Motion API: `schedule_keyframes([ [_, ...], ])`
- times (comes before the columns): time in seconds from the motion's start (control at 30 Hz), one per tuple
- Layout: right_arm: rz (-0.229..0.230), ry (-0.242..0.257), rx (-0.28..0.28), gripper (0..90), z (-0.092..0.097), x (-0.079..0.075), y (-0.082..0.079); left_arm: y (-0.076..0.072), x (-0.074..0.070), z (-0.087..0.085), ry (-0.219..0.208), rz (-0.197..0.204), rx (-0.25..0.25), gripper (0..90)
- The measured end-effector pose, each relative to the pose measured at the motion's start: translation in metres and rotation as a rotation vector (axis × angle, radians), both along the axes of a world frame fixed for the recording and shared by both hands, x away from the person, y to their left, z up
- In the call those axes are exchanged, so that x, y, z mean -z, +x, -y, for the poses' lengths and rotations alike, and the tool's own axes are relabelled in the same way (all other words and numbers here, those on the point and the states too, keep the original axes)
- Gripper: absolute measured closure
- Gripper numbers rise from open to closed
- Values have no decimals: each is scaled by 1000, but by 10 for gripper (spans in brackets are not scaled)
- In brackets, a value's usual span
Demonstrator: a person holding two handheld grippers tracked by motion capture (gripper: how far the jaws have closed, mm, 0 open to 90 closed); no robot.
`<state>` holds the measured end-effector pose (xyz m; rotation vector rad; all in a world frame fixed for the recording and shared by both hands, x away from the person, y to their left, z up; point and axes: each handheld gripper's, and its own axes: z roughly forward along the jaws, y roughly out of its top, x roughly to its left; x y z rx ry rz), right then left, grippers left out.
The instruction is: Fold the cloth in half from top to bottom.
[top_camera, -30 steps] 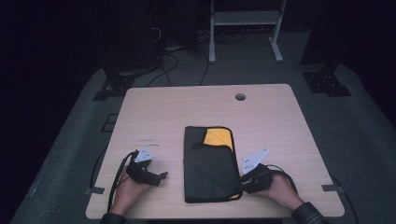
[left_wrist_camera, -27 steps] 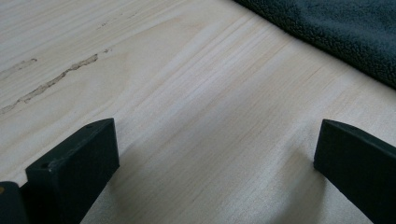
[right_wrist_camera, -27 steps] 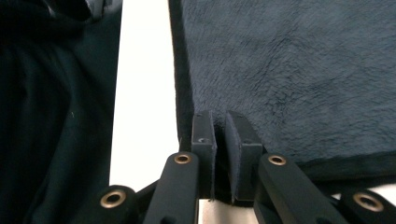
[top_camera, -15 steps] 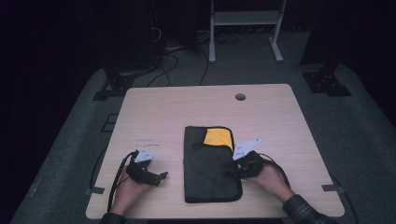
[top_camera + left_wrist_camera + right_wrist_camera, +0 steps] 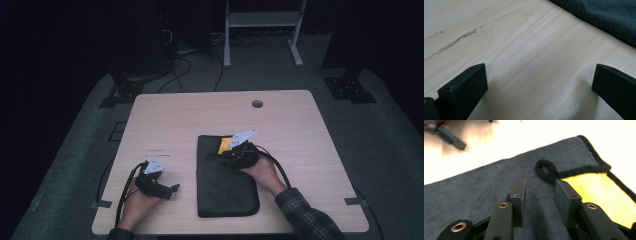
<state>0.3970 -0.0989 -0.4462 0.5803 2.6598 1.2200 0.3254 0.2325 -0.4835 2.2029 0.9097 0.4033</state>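
Now the right gripper (image 5: pixel 220 156), just opening, hovers empty over the folded dark cloth (image 5: pixel 225 185); left gripper (image 5: pixel 172 189) open

Dark room, grey carpet (image 5: pixel 75 150)

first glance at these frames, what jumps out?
The dark grey towel, folded near the table's front edge, with a yellow patch bared at its far end. The right gripper hovers over that end, its fingers just opening with nothing between them, aimed at a small black loop. The left gripper rests open on bare wood beside the towel.
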Motion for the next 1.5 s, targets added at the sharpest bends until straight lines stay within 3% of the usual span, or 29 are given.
schedule_keyframes([
  [0.2,-15,5,18,558,-16,11,19,0,0,0,-1,-1,0,0],
  [0.37,-25,-23,33,565,-23,21,29,0,0,0,-1,-1,0,0],
  [0.47,-22,-33,43,612,-26,26,31,0,0,0,-1,-1,0,0],
  [0.63,-17,-22,73,816,-21,26,35,0,0,0,-1,-1,0,0],
  [0.73,-12,-7,88,846,-18,23,35,0,0,0,-1,-1,0,0],
  [0.9,22,41,131,851,-6,8,37,0,0,0,-2,0,0,0],
  [1.1,52,82,230,851,19,-6,46,0,0,0,-3,1,-1,0],
  [1.3,51,94,314,850,38,-5,61,0,0,0,-3,1,0,0],
  [1.5,33,76,388,850,56,3,73,0,0,0,-3,1,0,0],
])
